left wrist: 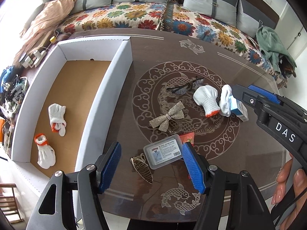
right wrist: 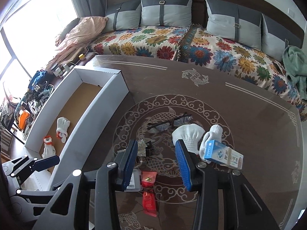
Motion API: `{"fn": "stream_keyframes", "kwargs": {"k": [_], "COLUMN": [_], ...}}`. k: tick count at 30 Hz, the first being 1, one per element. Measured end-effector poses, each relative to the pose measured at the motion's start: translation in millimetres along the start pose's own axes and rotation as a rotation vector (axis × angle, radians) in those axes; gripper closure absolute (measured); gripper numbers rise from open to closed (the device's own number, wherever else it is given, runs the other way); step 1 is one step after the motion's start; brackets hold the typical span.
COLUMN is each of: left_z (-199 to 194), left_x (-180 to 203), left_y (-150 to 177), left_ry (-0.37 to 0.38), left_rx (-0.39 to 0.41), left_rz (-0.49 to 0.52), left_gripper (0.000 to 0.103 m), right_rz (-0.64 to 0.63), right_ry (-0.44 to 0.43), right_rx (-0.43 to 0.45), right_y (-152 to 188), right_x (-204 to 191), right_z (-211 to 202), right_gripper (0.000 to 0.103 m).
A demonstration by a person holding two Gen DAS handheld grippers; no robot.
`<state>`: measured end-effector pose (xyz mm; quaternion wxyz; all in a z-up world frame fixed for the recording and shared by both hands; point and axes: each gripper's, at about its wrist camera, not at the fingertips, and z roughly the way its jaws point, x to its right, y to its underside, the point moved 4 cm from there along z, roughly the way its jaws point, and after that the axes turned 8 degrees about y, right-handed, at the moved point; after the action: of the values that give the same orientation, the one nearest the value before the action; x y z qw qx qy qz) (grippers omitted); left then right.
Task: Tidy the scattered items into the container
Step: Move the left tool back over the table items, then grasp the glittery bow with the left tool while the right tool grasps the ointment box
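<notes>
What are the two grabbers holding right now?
Nothing. The left gripper and right gripper both hang open above the table.

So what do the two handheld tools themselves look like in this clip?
Both match: the left tool and right tool have black angular plastic frames, silver pivot bolts, and flat fingers faced with blue ribbed pads. White letters "DAS" mark the right tool's body. A thin black cord runs past the hand holding it. No sleeve shows.

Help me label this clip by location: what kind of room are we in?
Probably a living room in a home. A long sofa with a floral throw and grey cushions runs behind a dark coffee table with inlaid fish patterns, and a curtained window lights the left side.
</notes>
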<state>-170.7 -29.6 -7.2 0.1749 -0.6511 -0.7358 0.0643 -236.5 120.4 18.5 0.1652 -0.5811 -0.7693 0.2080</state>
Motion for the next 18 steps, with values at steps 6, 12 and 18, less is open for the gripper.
{"fn": "stream_keyframes", "kwargs": {"k": [6,12,18], "left_z": [3,6,18], "left_x": [8,8,9], "left_y": [-1,-1,2], "left_ry": [0.0,0.001,0.018], "left_rx": [-0.015,-0.024,-0.07], "left_rz": [0.019,0.027,0.042], "left_gripper": [0.038,0.038,0.038], "right_rz": [0.017,0.057,0.094], "right_ry": [-0.003,-0.006,-0.031], "right_rx": [-0.012,-0.018,-0.053], "right_y": [4,8,15], "right_x": [12,32,55], "right_z": [2,0,3], "right_gripper": [0.061,0.061,0.061]}}
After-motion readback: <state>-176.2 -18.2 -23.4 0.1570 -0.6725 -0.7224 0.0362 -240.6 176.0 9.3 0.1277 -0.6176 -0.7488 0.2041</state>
